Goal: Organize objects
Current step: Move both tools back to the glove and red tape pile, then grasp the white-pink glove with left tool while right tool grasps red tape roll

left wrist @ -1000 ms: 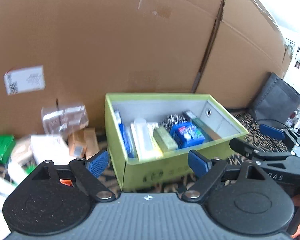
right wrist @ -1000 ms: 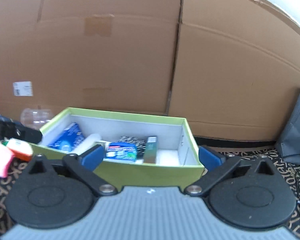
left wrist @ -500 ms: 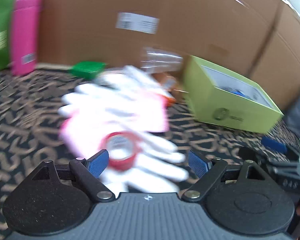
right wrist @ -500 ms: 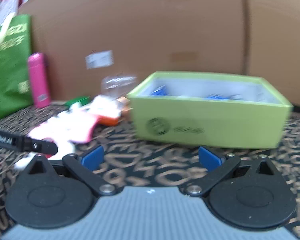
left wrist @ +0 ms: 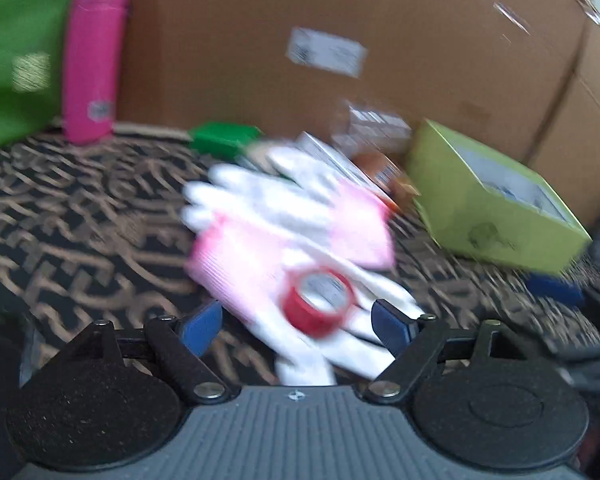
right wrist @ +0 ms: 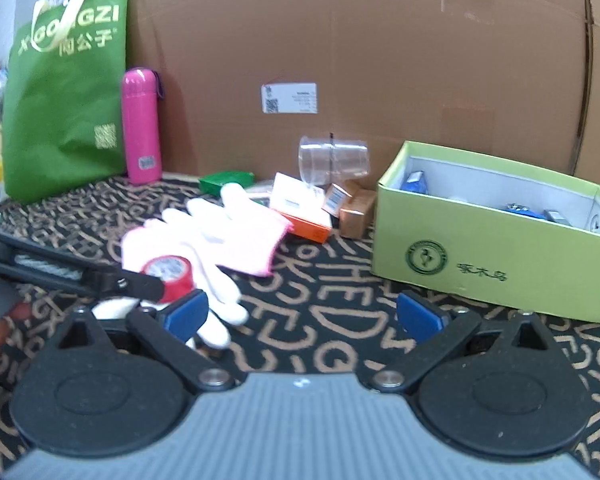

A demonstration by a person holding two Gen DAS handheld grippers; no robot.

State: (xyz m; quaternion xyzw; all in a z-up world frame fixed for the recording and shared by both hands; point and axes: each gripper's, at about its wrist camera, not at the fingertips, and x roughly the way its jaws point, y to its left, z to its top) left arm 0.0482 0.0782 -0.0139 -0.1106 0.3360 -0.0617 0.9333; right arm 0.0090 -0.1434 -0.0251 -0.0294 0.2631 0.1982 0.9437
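A red tape roll (left wrist: 318, 302) lies on a pair of white and pink gloves (left wrist: 292, 220) on the patterned cloth. My left gripper (left wrist: 298, 326) is open, its blue pads either side of the roll and just short of it. The right wrist view shows the roll (right wrist: 170, 276), the gloves (right wrist: 216, 236) and the left gripper's finger (right wrist: 136, 284) beside the roll. My right gripper (right wrist: 302, 316) is open and empty over the cloth. The lime green box (right wrist: 496, 252) with several items inside stands to the right; it also shows in the left wrist view (left wrist: 484, 208).
A green bag (right wrist: 64, 92) and a pink bottle (right wrist: 142, 126) stand at the back left against the big cardboard box (right wrist: 380, 60). A green packet (right wrist: 226, 180), an orange-white box (right wrist: 300, 212), small brown boxes (right wrist: 350, 208) and a clear plastic cup (right wrist: 332, 158) lie behind the gloves.
Both grippers have swung left, away from the green box, and come down toward the cloth. The left one has closed in on the tape roll on the gloves.
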